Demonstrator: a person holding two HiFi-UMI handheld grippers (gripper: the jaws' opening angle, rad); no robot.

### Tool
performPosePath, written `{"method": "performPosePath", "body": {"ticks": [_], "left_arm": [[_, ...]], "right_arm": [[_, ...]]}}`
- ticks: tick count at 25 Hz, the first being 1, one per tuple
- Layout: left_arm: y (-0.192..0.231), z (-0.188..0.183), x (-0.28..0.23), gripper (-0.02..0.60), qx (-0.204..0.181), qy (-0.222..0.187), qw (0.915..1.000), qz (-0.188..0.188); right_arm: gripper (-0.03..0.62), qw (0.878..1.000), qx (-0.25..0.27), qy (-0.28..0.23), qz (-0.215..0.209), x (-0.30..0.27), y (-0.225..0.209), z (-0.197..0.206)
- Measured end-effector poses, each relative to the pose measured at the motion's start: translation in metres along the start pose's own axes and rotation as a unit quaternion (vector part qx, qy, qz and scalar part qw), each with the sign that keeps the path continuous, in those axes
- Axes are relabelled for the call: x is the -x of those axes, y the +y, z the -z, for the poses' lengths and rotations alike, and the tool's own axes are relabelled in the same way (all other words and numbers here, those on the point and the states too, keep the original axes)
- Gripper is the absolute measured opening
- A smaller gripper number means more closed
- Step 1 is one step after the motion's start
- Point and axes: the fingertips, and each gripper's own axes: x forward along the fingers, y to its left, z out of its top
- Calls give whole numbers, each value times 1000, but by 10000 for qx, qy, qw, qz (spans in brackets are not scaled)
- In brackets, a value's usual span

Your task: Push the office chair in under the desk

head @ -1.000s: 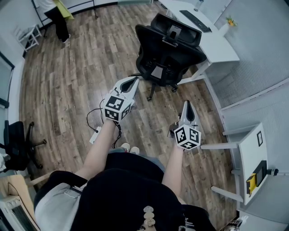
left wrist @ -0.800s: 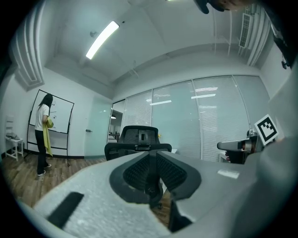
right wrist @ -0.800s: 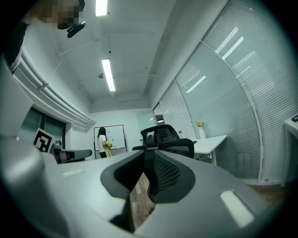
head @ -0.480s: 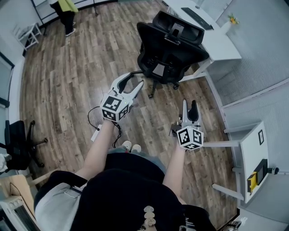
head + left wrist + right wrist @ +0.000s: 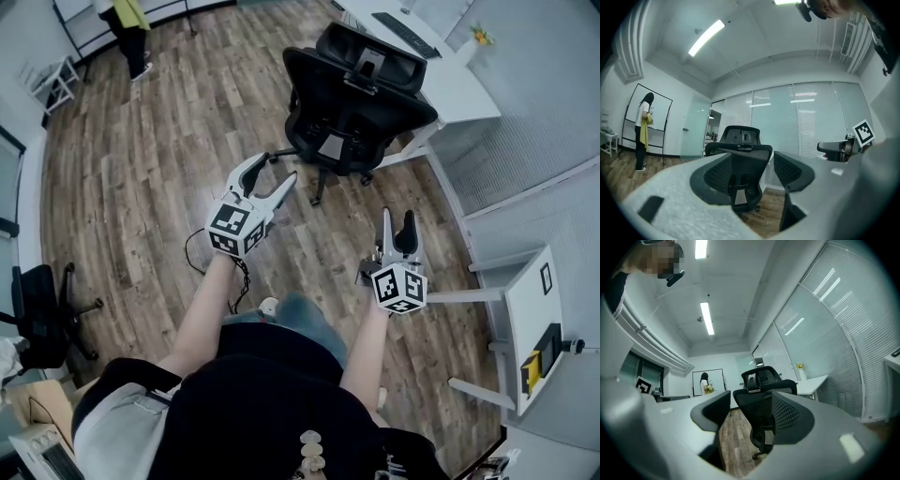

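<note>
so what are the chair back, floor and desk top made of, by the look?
Chair back: looks like black mesh in a black frame, probably plastic; a fine weave shows in the gripper views.
Floor: brown wood or wood-look planks, matt; grain and board seams show.
Desk top: white, smooth, likely laminate; cannot tell for sure.

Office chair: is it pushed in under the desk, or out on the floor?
Out. The office chair stands on the wood floor beside the desk, its backrest and wheels showing.
</note>
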Motion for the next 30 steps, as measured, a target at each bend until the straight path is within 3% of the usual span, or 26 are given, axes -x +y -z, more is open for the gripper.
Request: {"method": "performPosePath", "body": {"ticks": [12,23,30], "left_arm": [[38,8,-69,272,37,-3,10000,-6],[104,0,-209,272,-59,-40,9997,-252],[145,-25,-283,272,-226,-138,9979,-586]], "right_arm": [[265,10000,13,46,25,-68,-33,10],[265,9995,27,-145,-261,-228,-97,-17],[265,9982,-202,-296,-475,-316,-132,-41]]}}
